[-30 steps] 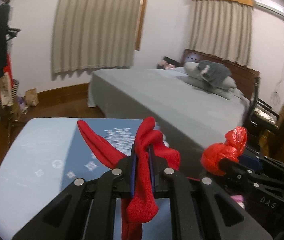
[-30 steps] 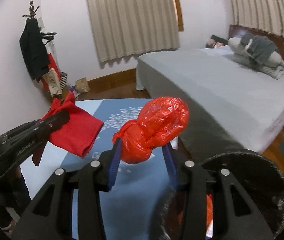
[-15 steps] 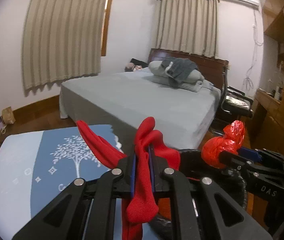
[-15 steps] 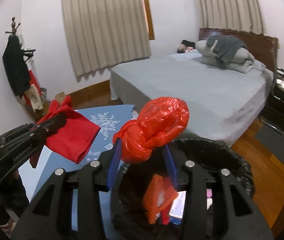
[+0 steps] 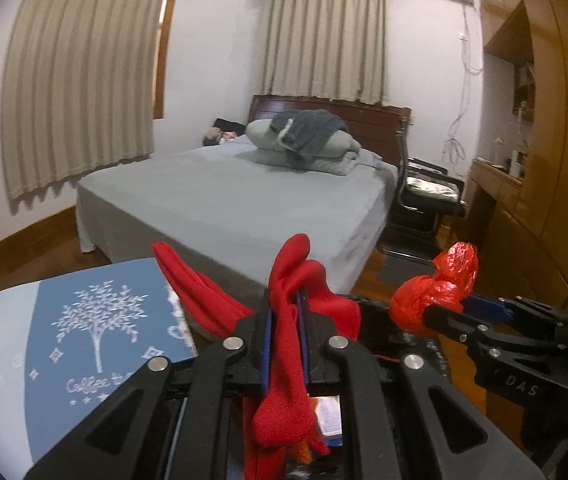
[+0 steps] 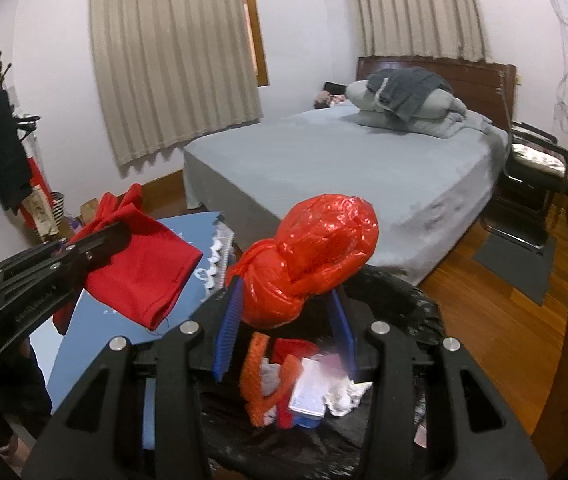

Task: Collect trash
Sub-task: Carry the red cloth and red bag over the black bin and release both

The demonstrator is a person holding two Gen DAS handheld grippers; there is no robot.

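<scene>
Both grippers swung from blue table (image 6: 96, 344) to over black bin (image 6: 416, 304), lower centre. Left gripper (image 5: 284, 316) clamps red cloth (image 5: 284, 344); right gripper (image 6: 284, 312) clamps red bag (image 6: 316, 252). Bin part-filled; both drops pending.

The left tongs (image 5: 284, 330) are matte black plastic, built of angular linkage arms with triangular cut-outs and joined by round silver screws, with thin blue pads lining the inner faces of the two fingers. The right tongs (image 6: 284, 324) are the same black frame with four silver screw heads across the front, and their blue pads (image 6: 226, 336) are ribbed. Seen from the side in the other camera, each body carries pale lettering moulded or printed on its black housing.
</scene>
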